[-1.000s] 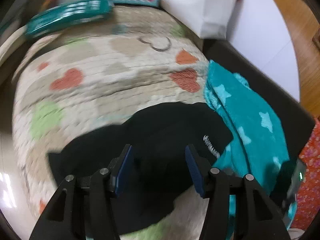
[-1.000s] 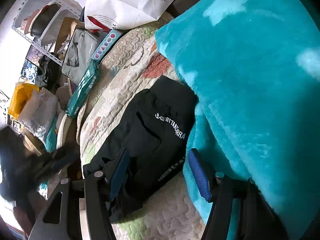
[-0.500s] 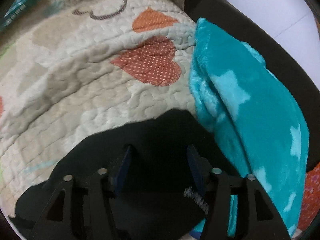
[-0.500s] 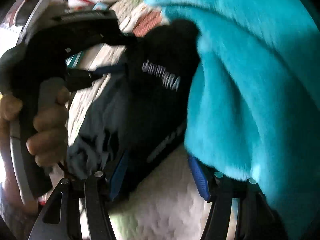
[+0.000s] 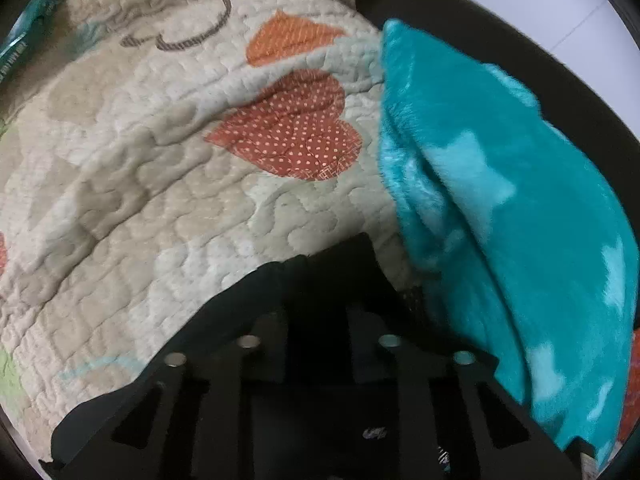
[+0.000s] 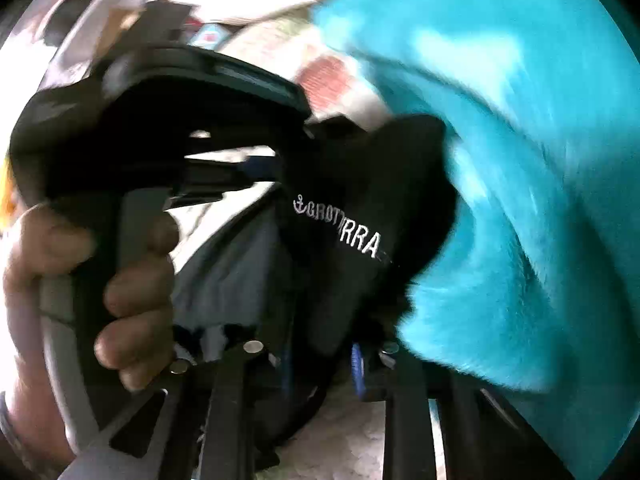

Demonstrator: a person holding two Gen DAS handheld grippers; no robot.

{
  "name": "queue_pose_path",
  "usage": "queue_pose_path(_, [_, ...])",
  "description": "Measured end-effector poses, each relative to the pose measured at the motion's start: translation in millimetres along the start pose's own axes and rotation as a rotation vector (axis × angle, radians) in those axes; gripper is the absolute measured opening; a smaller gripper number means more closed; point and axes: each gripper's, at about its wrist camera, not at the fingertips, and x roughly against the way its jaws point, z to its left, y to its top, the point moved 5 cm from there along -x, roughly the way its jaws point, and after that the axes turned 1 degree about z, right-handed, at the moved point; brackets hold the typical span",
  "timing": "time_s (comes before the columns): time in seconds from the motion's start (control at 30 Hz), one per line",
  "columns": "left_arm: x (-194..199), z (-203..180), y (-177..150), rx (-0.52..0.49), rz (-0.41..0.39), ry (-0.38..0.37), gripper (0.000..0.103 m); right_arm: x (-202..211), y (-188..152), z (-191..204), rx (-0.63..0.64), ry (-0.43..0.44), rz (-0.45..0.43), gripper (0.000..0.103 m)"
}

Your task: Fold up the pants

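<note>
Both grippers just closed on the black pants [image 6: 360, 216] lying on the quilt [image 5: 168, 184]. Right gripper [image 6: 320, 354] clamped on the near edge, fabric bunched between blue pads. Left gripper [image 5: 316, 312] pinching the far corner, jaws nearly together. Teal fleece blanket [image 5: 500, 208] touching the pants on their right

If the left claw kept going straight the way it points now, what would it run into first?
Most likely the black pants: the left claw has just closed on their edge, so the fabric is already between its tips. Just past that fold lies the heart-patterned quilt. Depth is hard to judge, but nothing else seems to intervene.
</note>
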Motion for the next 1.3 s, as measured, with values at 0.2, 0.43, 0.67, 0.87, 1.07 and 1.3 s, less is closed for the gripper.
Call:
queue_pose_path(0.2, [55.9,23.6,-20.5,0.117,-0.132,-0.105,0.017,25.9,-16.6,59.4,0.342,-0.065,-0.143,0.021])
queue_pose_path(0.43, [139.3,98.0,-75.9,0.315,-0.329,-0.218,0.017,40.6,-67.5,137.9,0.756,-0.059,-0.223,0.02])
queue_pose_path(0.67, [162.1,195.6,-159.0,0.599,-0.422,-0.288,0.03,11.6,-146.1,194.8,1.226,-0.143,-0.201,0.025])
queue_pose_path(0.87, [142.0,260.0,-229.0,0.797,-0.392,-0.291,0.037,-7.6,-184.8,195.6,1.439,-0.215,-0.169,0.071])
queue_pose_path(1.07, [145.8,275.7,-273.7,0.865,-0.42,-0.334,0.042,3.2,-197.3,174.0,1.592,-0.279,-0.164,0.075])
queue_pose_path(1.3, [135.1,265.1,-299.7,0.913,-0.43,-0.415,0.043,56.4,-145.5,143.5,1.332,-0.108,0.056,0.076])
